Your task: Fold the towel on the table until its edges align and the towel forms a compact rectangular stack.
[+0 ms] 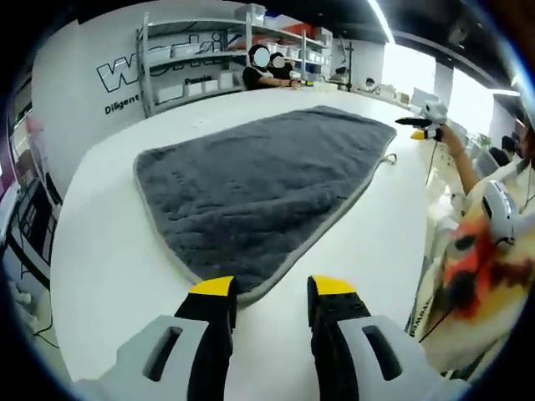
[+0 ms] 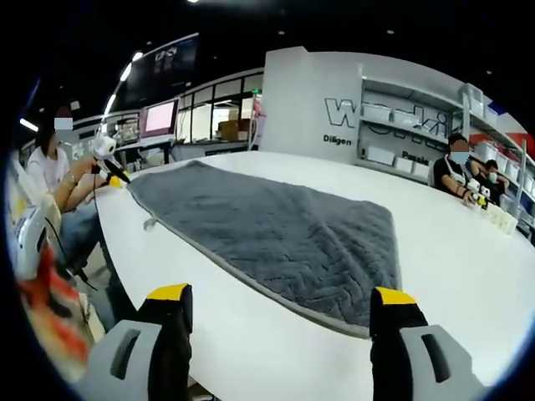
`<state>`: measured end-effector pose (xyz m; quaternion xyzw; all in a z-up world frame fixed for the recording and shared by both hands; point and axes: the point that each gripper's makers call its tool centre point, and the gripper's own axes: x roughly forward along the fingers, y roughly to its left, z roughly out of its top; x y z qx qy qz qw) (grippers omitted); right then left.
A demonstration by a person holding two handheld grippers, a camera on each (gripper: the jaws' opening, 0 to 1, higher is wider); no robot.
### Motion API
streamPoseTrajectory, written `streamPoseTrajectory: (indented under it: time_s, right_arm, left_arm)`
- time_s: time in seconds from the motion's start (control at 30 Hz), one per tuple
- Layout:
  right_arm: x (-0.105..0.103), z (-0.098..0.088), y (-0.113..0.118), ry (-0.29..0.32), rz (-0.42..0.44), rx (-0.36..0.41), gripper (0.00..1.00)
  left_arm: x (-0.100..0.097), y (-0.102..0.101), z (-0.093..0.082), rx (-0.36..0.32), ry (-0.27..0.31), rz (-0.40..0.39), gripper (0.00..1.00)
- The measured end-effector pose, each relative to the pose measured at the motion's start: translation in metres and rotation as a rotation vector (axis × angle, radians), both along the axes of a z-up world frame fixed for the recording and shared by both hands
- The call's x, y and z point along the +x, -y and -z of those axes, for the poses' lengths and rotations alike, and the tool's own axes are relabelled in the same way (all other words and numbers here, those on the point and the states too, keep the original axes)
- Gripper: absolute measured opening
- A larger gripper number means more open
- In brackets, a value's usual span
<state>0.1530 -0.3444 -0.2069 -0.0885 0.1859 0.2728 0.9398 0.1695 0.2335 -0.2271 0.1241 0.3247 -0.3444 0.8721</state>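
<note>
**One grey towel lies unfolded on a white worktop, both tools open and empty**

One grey towel (image 1: 259, 188) lies spread flat on the white worktop (image 1: 109, 276), edged with a paler binding. In the left gripper view its nearest corner reaches down to just ahead of the left tool (image 1: 272, 292), whose yellow-tipped jaws stand a moderate way apart with nothing between them; the left jaw tip sits right at the towel's hem. In the right gripper view the towel (image 2: 276, 234) stretches away across the worktop (image 2: 468, 259), and the right tool (image 2: 280, 296) has its jaws spread wide, gripping nothing, the near hem running between the two tips.

Nothing rests on the towel. Beyond the far end of the worktop stand shelves (image 1: 209, 58) with boxes against a white wall bearing dark lettering, and seated people (image 1: 267, 71) work there. In the right gripper view two people (image 2: 468, 175) sit at the worktop's right edge with small pale cups (image 2: 501, 219) beside them. Another person (image 2: 58, 180) sits off the left side of the worktop, holding a similar yellow-tipped device (image 2: 109, 163) just past the towel's far corner. A small loop (image 2: 150, 223) hangs from the towel's left hem.
</note>
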Motion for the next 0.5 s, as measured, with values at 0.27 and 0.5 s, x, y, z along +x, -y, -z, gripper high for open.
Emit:
streamPoseTrajectory:
  time_s: [0.27, 0.5]
  right_arm:
    - [-0.0051, -0.0050, -0.0012, 0.004, -0.013, 0.035, 0.86]
    - [-0.0090, -0.0037, -0.0007, 0.004, -0.018, 0.021, 0.86]
  left_arm:
    - [0.0023, -0.0029, 0.0039, 0.036, -0.017, 0.008, 0.27]
    - [0.0027, -0.0042, 0.0068, 0.097, 0.002, 0.030, 0.19]
